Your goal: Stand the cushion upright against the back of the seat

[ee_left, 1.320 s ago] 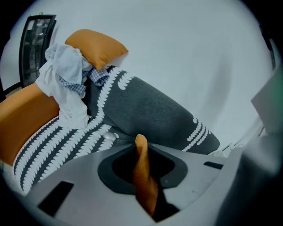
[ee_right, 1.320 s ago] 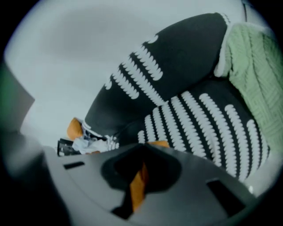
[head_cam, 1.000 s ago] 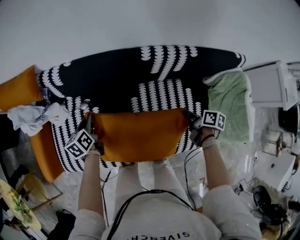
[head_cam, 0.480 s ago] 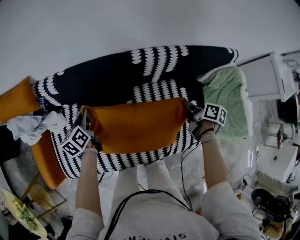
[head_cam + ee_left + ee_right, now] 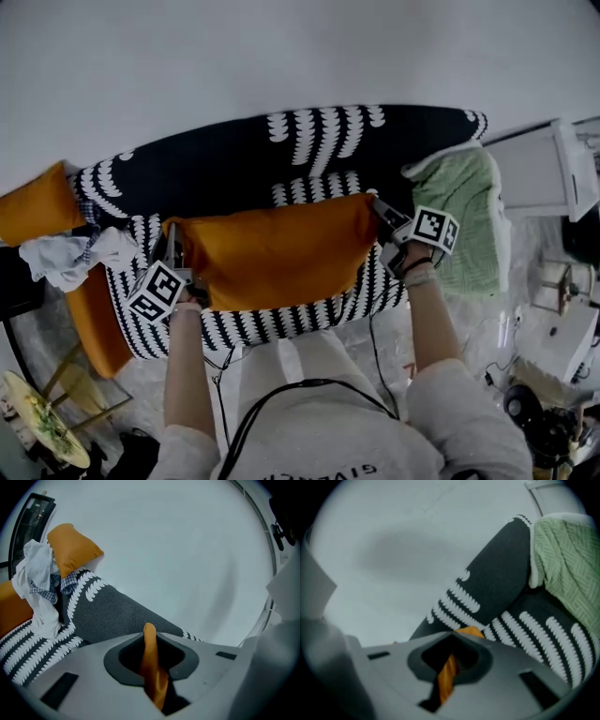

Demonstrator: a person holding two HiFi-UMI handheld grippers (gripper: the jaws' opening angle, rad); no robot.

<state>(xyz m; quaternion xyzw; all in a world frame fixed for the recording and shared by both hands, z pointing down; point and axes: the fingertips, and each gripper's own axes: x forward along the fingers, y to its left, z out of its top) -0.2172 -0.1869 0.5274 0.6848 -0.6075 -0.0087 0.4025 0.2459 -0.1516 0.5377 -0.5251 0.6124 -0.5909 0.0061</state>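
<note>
An orange cushion (image 5: 277, 248) hangs stretched between my two grippers over the black-and-white patterned seat (image 5: 309, 309). My left gripper (image 5: 172, 242) is shut on the cushion's left corner; in the left gripper view a pinch of orange fabric (image 5: 152, 667) shows between the jaws. At the cushion's upper right corner my right gripper (image 5: 380, 208) is also shut on it, with an orange fold (image 5: 447, 674) caught in its jaws. The dark seat back (image 5: 244, 159) runs behind the cushion, against the pale wall.
A green knitted blanket (image 5: 464, 216) drapes over the seat's right arm. On the left arm lie a second orange cushion (image 5: 33, 202) and white and checked cloth (image 5: 66, 258). A white cabinet (image 5: 544, 169) stands to the right, with cables and clutter on the floor.
Both grippers have carried the cushion up and toward the seat back. It now hangs over the seat instead of at its front edge.
</note>
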